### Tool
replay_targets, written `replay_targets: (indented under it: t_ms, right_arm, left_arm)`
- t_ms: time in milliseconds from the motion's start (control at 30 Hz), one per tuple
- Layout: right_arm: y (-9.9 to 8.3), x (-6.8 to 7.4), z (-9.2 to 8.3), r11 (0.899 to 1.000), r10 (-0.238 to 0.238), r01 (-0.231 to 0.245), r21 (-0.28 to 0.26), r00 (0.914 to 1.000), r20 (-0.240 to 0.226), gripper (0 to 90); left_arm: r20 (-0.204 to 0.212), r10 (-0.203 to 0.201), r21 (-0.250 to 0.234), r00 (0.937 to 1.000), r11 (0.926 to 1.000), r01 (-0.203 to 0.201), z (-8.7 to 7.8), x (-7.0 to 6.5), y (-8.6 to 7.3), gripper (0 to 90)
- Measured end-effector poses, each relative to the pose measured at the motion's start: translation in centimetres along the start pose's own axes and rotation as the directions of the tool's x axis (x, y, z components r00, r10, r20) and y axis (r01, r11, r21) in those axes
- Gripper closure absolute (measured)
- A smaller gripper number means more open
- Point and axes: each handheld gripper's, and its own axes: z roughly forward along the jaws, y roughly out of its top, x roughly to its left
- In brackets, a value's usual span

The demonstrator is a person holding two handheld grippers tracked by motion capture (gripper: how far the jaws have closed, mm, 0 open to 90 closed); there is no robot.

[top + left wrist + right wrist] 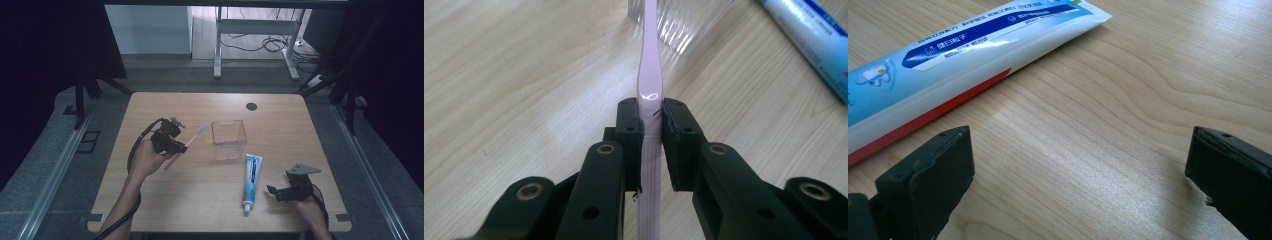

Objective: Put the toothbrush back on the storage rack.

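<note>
left tool (176, 145): pinching pink plastic toothbrush (185, 146), left of clear square plastic box (228, 139) | right tool (276, 192): spread, empty, right of blue-white toothpaste tube (251, 181) below box

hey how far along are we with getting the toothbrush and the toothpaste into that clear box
Early on. Done: the left gripper is shut on the pink toothbrush, gripping its handle. In hand: the brush points toward the clear box, which looks empty. Left: the toothpaste tube lies flat on the table, with the right gripper open beside it, not touching. Probably both items go in the box.
</note>
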Motion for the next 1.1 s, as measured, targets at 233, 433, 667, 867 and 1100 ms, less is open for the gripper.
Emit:
replay_targets:
  t_ms: [233, 433, 667, 867, 1100]
  right_arm:
    - [0.0, 0.0, 0.0, 1.0, 0.001, -0.001, 0.003, 1.0, 0.004, 0.0]
    - [0.0, 0.0, -0.1, 1.0, -0.004, 0.004, -0.005, 1.0, 0.007, 0.0]
    - [0.0, 0.0, -0.1, 1.0, -0.006, 0.006, -0.004, 0.9999, 0.008, 0.0]
    - [0.0, 0.0, -0.1, 1.0, -0.007, 0.007, -0.002, 0.9999, 0.008, 0.0]
    - [0.0, 0.0, -0.1, 1.0, -0.007, 0.007, -0.002, 0.9999, 0.01, 0.1]
  left_arm:
    - [-0.003, 0.016, -0.037, 0.9999, 0.9992, -0.016, -0.7, -0.4, 0.8, 78.7]
    - [0.001, 0.03, -0.067, 0.9995, 0.9973, -0.03, -0.9, -0.9, 1.5, 78.7]
    - [-0.002, 0.043, -0.093, 0.9991, 0.9947, -0.043, -1.1, -1.4, 2.4, 78.7]
    - [-0.001, 0.05, -0.123, 0.9988, 0.9912, -0.05, -1.3, -1.8, 3.1, 78.7]
    - [0.0, 0.057, -0.153, 0.9984, 0.9867, -0.056, -1.1, -2.2, 4.0, 78.7]
